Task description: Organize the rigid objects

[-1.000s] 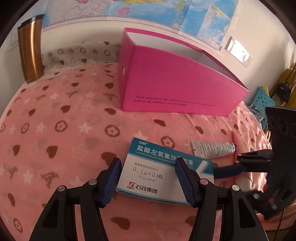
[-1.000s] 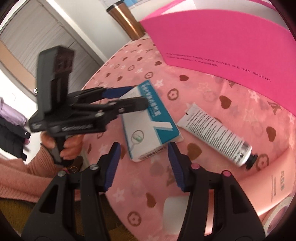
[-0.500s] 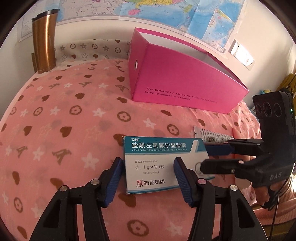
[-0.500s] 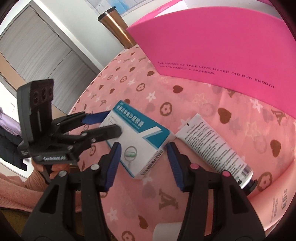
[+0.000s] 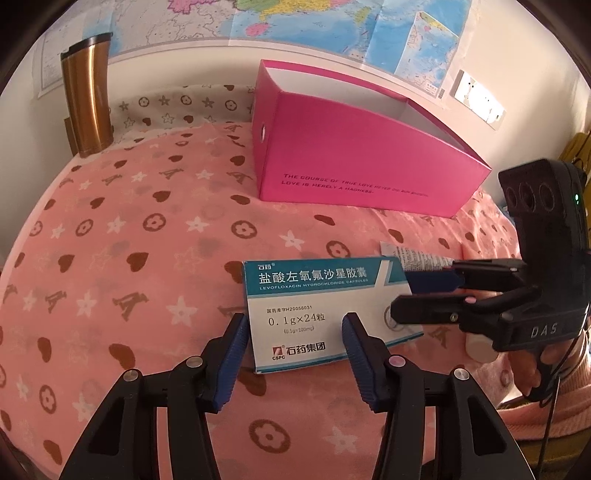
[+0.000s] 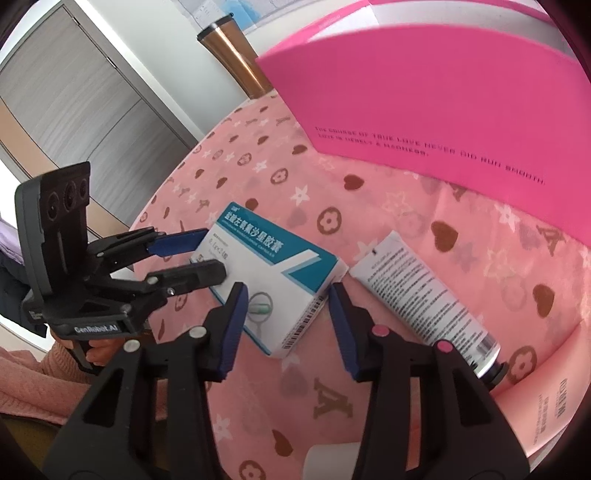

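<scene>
A white and teal medicine box (image 5: 317, 306) lies flat on the pink patterned cloth; it also shows in the right wrist view (image 6: 269, 273). My left gripper (image 5: 293, 354) is open with its fingers on either side of the box's near end. My right gripper (image 6: 286, 321) is open around the box's other end, and it appears from the right in the left wrist view (image 5: 424, 297). A white tube with a black cap (image 6: 424, 299) lies just right of the box. An open pink cardboard box (image 5: 354, 155) stands behind.
A copper tumbler (image 5: 86, 96) stands at the back left by the wall. A map hangs on the wall (image 5: 332, 26). A pale pink packet (image 6: 546, 398) and a small white object (image 6: 328, 461) lie at the near right edge of the cloth.
Both grippers have drawn back and up a little from the medicine box, which now lies squarer to the left gripper. The right gripper has closed in around the box's end.
</scene>
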The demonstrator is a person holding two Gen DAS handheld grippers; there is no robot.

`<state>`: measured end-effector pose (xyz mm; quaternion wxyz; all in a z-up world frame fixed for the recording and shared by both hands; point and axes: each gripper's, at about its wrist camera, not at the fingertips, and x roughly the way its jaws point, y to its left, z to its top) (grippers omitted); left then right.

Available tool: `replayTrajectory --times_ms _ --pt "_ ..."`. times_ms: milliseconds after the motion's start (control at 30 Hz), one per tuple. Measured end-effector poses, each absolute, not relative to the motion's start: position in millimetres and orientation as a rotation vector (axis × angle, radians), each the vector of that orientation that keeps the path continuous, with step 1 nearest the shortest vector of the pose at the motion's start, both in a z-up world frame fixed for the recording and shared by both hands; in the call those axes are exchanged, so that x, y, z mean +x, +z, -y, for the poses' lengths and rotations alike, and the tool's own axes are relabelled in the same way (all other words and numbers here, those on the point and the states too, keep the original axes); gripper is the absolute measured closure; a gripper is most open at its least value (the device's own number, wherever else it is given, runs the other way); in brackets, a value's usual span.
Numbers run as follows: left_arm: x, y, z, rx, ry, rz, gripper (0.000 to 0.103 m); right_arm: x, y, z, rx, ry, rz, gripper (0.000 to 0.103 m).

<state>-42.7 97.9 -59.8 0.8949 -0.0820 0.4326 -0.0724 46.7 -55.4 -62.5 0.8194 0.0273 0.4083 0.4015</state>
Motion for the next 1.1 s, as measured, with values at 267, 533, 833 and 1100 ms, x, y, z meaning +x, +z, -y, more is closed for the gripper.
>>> replayTrajectory --times_ms 267,533,833,1100 --pt "-41 -38 -91 -0.154 -0.167 -0.831 0.05 45 -36 65 0.052 0.839 -0.81 0.055" --pt "-22 -12 -82 -0.14 -0.201 -0.769 0.05 45 -1 87 0.071 0.818 -0.727 0.055" --pt "-1 26 -70 -0.111 -0.227 -0.665 0.05 49 34 105 0.063 0.769 -0.63 0.055" --pt "12 38 -63 -0.099 -0.235 -0.638 0.049 53 49 114 0.071 0.75 -0.589 0.055"
